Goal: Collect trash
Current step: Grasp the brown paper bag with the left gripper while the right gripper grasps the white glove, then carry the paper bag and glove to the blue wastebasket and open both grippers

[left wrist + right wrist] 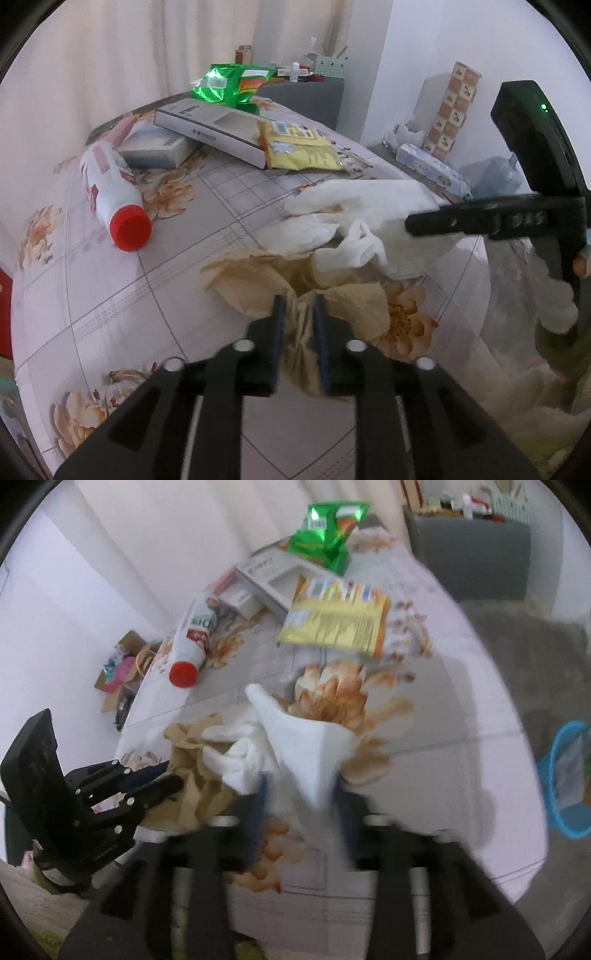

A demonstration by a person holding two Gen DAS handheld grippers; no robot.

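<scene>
a desk [110,295] covered by a cloth printed with grid lines and orange flowers, in a room with pale curtains and white walls. nearest, the left hand-held gripper [298,306] has its two fingers pressed onto a crumpled brown paper [258,280], which sits pinched between the pads on the cloth. just beside it on the right, the right hand-held gripper [299,790] has its fingers either side of a white tissue [306,746]; the tissue lies between the pads, but blur hides whether they actually clamp it, so its state cannot be told. a second, crumpled bit of white tissue [354,247] touches both the brown paper and the larger tissue. further back on the left lies a white bottle with a red cap [114,192], on its side, cap toward the camera. behind it, a yellow snack packet [299,147] lies flat, touching a long grey box [210,129] that rests on a smaller pale box [155,147]. at the far edge a green foil packet [229,85] sits against the grey box. off the desk on the right, a blue basket [565,782] stands on the floor.
</scene>
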